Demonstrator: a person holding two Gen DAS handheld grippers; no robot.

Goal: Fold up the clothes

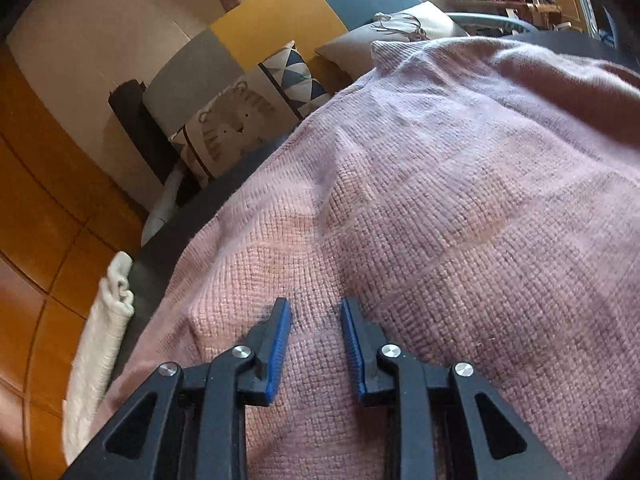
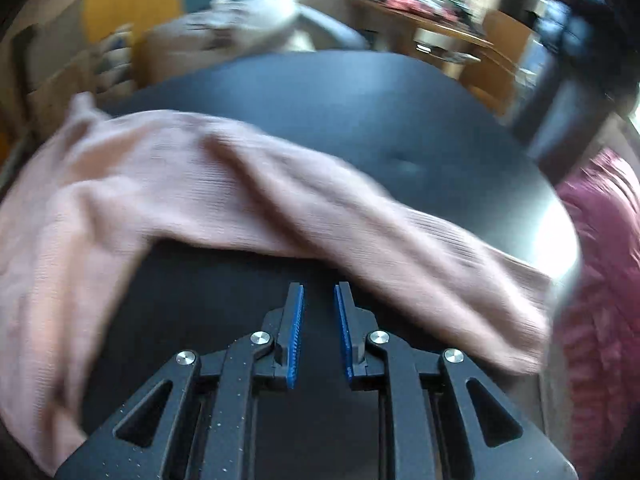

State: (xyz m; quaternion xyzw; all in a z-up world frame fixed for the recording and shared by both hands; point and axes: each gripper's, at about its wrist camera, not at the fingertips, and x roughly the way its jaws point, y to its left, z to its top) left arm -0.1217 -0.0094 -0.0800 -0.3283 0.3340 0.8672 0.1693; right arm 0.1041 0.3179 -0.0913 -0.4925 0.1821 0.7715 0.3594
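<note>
**Pink knit sweater spread on the dark desk, both tools empty**

Seen from the left wrist: left hand-held gripper [image 1: 316, 308] poised low over the pink knit sweater [image 1: 420, 220], blue pads [image 1: 280, 344] parted with a clear gap, nothing pinched between them, only flat knit beneath. Whether the tips touch the fabric cannot be told. Sweater filling most of that view, one corner of it standing up at the far edge. Left of it, a strip of dark desk [image 1: 148, 280], a white cloth [image 1: 100, 344] hanging at the desk's side, orange floor tiles [image 1: 48, 208] below. Farther off, a patchwork sofa [image 1: 276, 20] with a cat-print cushion [image 1: 228, 132] and a deer-print cushion [image 1: 400, 26].

Seen from the right wrist, heavily blurred: right hand-held gripper [image 2: 319, 290] over bare desk [image 2: 360, 120], jaws narrowly apart, empty. Just beyond the tips, a sleeve of the sweater [image 2: 360, 224] lying diagonally across the desk, its cuff near the right edge, the body of the garment off to the left. A red-pink fabric [image 2: 600, 280] at the far right, beyond the desk's rim.
</note>
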